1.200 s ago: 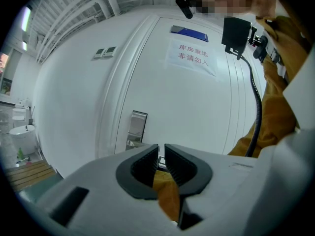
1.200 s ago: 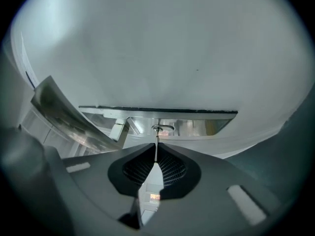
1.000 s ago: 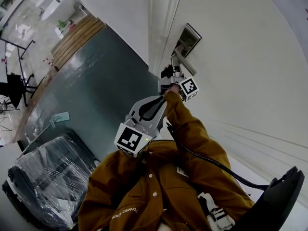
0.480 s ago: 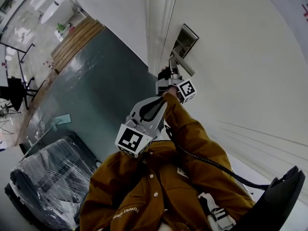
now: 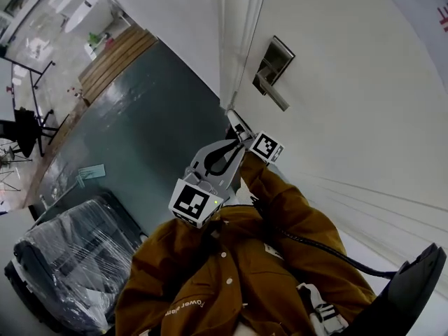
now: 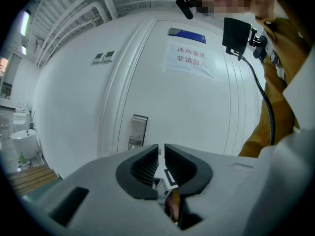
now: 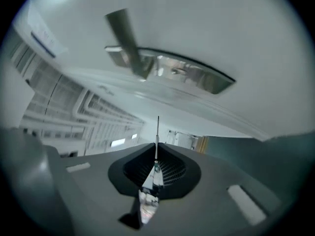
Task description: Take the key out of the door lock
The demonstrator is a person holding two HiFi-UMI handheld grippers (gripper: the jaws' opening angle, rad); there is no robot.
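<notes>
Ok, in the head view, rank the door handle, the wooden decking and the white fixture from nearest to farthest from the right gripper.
1. Door handle, just above and right of the right gripper.
2. Wooden decking, well off to the upper left.
3. White fixture, in the top-left corner, beyond the decking.

The lock plate (image 7: 192, 75) is shiny metal, the door (image 5: 364, 68) smooth matt white, the key (image 7: 157, 136) bare metal.

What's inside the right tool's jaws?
The right tool is shut on the key; its thin blade sticks out past the tips. Its head, deeper in, is mostly covered.
</notes>
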